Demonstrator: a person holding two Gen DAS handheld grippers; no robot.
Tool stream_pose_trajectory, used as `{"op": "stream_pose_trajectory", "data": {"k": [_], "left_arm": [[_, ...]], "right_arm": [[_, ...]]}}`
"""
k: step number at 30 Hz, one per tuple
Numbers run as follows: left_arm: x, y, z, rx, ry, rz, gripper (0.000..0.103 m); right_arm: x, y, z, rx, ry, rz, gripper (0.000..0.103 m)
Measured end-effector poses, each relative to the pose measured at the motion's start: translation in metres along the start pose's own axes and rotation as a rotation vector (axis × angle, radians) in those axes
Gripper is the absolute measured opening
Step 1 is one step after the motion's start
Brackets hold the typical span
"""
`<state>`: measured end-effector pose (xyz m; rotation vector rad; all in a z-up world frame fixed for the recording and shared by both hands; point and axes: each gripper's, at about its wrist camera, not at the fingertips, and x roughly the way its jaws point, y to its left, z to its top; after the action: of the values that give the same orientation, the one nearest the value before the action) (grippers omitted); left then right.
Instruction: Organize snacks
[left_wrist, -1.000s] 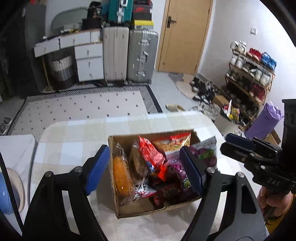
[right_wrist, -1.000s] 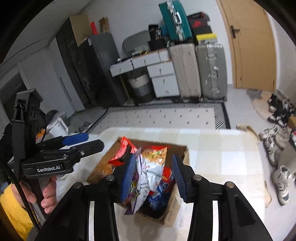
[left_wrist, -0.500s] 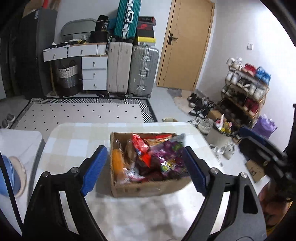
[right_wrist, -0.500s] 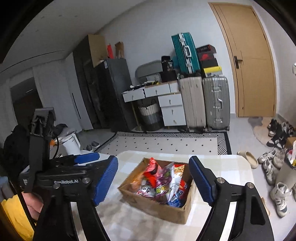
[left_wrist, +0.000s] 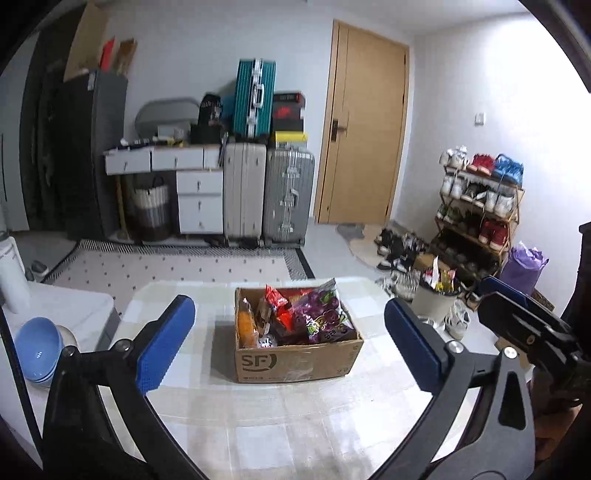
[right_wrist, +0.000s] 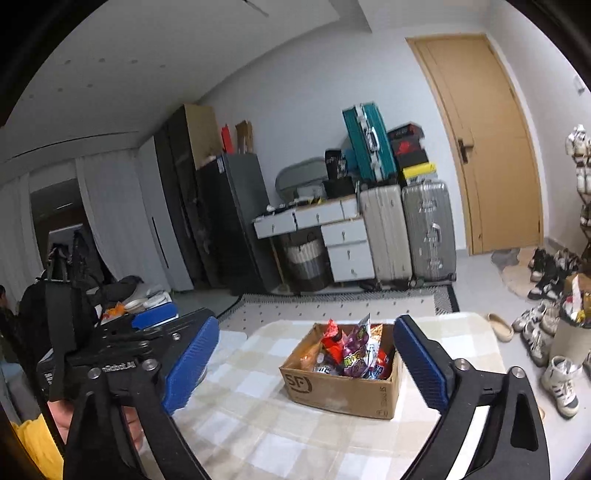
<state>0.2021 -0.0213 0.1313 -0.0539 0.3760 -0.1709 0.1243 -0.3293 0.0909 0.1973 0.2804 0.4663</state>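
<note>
A cardboard box (left_wrist: 295, 362) marked SF stands on the checked table (left_wrist: 295, 424), filled with snack packets: a purple grape packet (left_wrist: 321, 310), a red packet (left_wrist: 277, 297) and an orange one (left_wrist: 245, 323). The box also shows in the right wrist view (right_wrist: 343, 387). My left gripper (left_wrist: 290, 345) is open and empty, held back from the box and above the table. My right gripper (right_wrist: 306, 363) is open and empty, also back from the box. Each gripper shows in the other's view, the right one (left_wrist: 524, 328) and the left one (right_wrist: 122, 350).
Blue bowls (left_wrist: 37, 350) sit on a white surface to the left of the table. A white bin (left_wrist: 436, 302) with packets stands off the table's right edge. Suitcases (left_wrist: 269, 195), drawers, a door and a shoe rack (left_wrist: 476, 214) stand beyond.
Both grippers have pulled back and up from the box. The right gripper opened wide, leaving the packets in the box. The left stayed open.
</note>
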Motion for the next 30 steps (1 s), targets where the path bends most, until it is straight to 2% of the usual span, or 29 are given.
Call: {"op": "stream_pose_trajectory", "data": {"k": [6,10,16,18,22,25,30], "left_arm": [[-0.067,-0.011,-0.014,0.044,-0.072,0.044,0.103],[-0.107,-0.019,-0.03,0.069,-0.122,0.086,0.103],[-0.126,-0.018,-0.06,0.058,-0.091,0.132,0.103],[-0.123,-0.013,-0.07,0.044,-0.085,0.131,0.103],[-0.113,-0.001,-0.097,0.035,-0.056,0.181,0.103],[-0.099,0.006,-0.117,0.034,-0.01,0.198,0.103],[-0.068,0.017,-0.138,-0.032,0.084,0.146,0.103]], "right_arm": [[-0.035,0.021,-0.011,-0.016,-0.025,-0.014,0.102],[-0.054,0.042,-0.022,-0.082,-0.049,-0.045,0.102],[-0.068,0.058,-0.05,-0.135,-0.068,-0.099,0.102],[-0.068,0.059,-0.064,-0.132,-0.061,-0.122,0.102],[-0.062,0.055,-0.09,-0.142,-0.04,-0.172,0.102],[-0.058,0.054,-0.106,-0.139,-0.013,-0.184,0.102],[-0.049,0.048,-0.127,-0.108,0.028,-0.197,0.102]]}}
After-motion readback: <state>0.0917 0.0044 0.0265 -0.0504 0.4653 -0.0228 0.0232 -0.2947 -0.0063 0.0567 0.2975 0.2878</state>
